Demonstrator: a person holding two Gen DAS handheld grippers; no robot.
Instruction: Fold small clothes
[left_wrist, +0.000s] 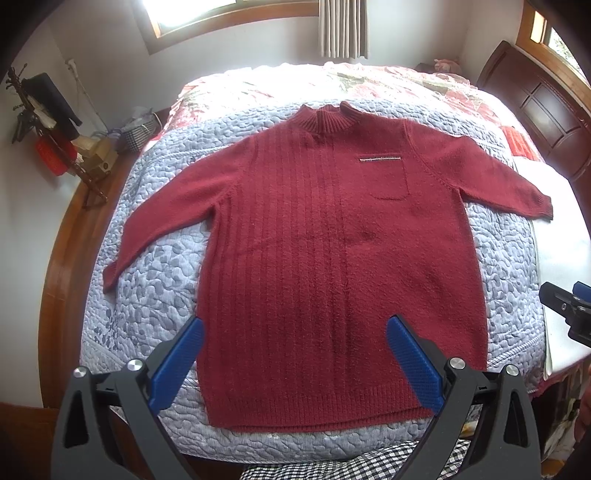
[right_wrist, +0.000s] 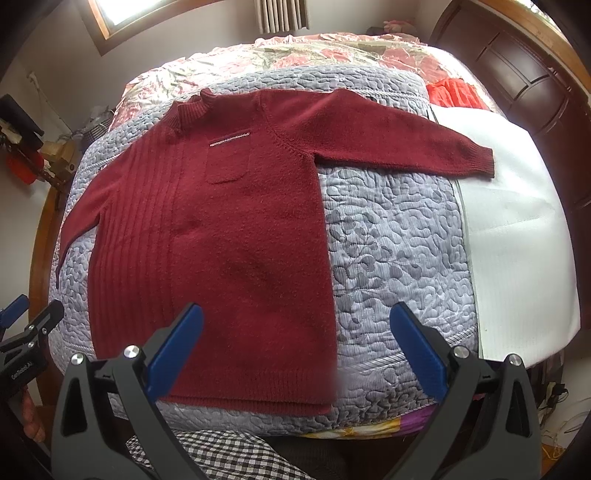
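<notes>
Left view: left gripper (left_wrist: 295, 363) spread wide above the hem of one red sweater (left_wrist: 332, 258), lying flat, sleeves out, on the bed (left_wrist: 147, 295). Right view: right gripper (right_wrist: 295, 349) spread, empty, over the sweater's (right_wrist: 221, 240) right hem corner.

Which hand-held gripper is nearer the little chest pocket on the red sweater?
Hard to call. The left hand-held gripper hangs over the hem, left of the pocket; the right hand-held gripper straddles the hem's right corner.
</notes>
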